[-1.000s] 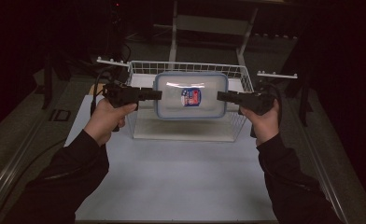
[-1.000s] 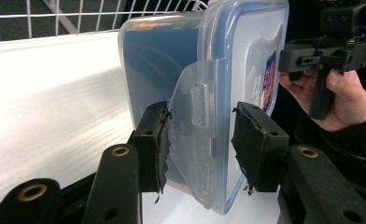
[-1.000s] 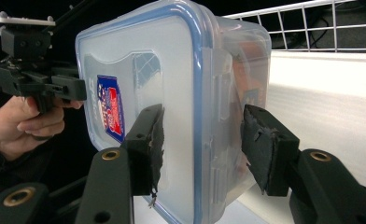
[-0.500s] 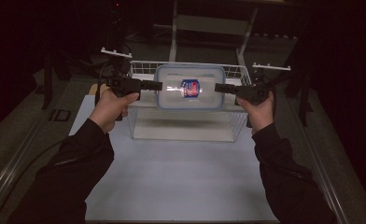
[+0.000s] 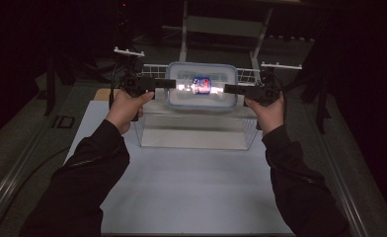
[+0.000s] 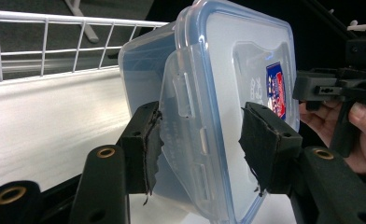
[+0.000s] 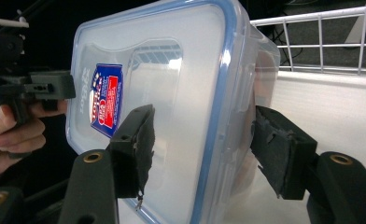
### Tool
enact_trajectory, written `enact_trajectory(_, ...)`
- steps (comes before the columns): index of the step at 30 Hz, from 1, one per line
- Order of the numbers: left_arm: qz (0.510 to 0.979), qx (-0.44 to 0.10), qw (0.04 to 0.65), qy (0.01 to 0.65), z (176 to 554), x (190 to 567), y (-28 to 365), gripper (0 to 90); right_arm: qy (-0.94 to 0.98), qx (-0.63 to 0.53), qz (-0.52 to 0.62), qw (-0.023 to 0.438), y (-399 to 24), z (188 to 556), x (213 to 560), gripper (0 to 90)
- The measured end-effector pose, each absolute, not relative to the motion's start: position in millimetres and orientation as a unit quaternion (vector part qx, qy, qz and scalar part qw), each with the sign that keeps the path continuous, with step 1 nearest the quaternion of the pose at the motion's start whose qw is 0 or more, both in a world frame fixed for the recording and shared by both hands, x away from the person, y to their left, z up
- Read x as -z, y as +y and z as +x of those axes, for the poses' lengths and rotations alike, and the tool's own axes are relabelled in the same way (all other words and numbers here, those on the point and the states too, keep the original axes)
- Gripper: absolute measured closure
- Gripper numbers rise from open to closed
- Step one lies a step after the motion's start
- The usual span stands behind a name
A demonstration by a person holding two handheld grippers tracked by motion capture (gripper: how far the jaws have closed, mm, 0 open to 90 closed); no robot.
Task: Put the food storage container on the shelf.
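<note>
Box (image 5: 201, 92), clear plastic with a blue-rimmed lid and a red and blue label (image 5: 201, 85), sits over the back of a wire basket (image 5: 152, 74) on the white table (image 5: 191, 187). Nearest, two dark sleeves reach in. The left gripper (image 5: 168, 85) straddles the box's left end; its jaws have just been opening, with a gap showing at one pad (image 6: 265, 144), so the grip looks released. The right gripper (image 5: 229, 89) straddles the right end, its jaws also just opening, pads apart from the box.
</note>
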State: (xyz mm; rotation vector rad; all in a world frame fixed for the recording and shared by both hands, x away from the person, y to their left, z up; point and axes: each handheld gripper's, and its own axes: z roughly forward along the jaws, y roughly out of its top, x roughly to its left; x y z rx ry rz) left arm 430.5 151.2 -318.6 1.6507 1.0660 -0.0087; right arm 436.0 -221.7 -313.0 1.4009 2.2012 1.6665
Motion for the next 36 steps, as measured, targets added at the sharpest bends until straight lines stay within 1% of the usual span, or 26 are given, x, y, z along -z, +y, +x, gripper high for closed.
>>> enact_trajectory(7, 0.686, 0.023, 0.563, 0.46, 439.4, 323.3, 152.3, 46.6, 0.707, -0.534, 0.463, 0.025, -218.2, 441.6, 313.0, 36.3)
enact_trajectory(14, 0.678, 0.037, 0.559, 0.475, 446.5, 324.2, 151.9, 45.4, 0.698, -0.537, 0.473, 0.014, -218.4, 446.8, 315.3, 35.5)
enact_trajectory(17, 0.673, 0.047, 0.561, 0.479, 451.0, 325.8, 152.9, 45.0, 0.699, -0.53, 0.48, 0.017, -216.7, 450.9, 313.4, 34.6)
enact_trajectory(21, 0.665, 0.065, 0.559, 0.491, 457.8, 328.2, 154.3, 44.7, 0.695, -0.528, 0.489, 0.007, -216.6, 458.0, 314.2, 34.2)
enact_trajectory(23, 0.664, 0.065, 0.555, 0.497, 461.0, 328.6, 154.0, 43.8, 0.691, -0.526, 0.496, 0.002, -216.4, 461.9, 314.7, 33.9)
enact_trajectory(25, 0.665, 0.072, 0.546, 0.505, 465.4, 329.4, 155.3, 42.6, 0.686, -0.528, 0.501, 0.005, -216.5, 465.5, 315.7, 36.0)
enact_trajectory(27, 0.664, 0.059, 0.541, 0.512, 467.8, 330.7, 156.2, 43.5, 0.689, -0.521, 0.504, 0.021, -216.2, 467.3, 314.4, 40.8)
enact_trajectory(32, 0.666, 0.058, 0.542, 0.51, 468.8, 330.9, 156.9, 44.2, 0.695, -0.514, 0.503, 0.02, -215.8, 471.3, 314.3, 40.9)
enact_trajectory(36, 0.666, 0.034, 0.542, 0.511, 465.4, 326.4, 159.0, 43.3, 0.691, -0.518, 0.503, 0.028, -218.6, 470.7, 312.0, 40.6)
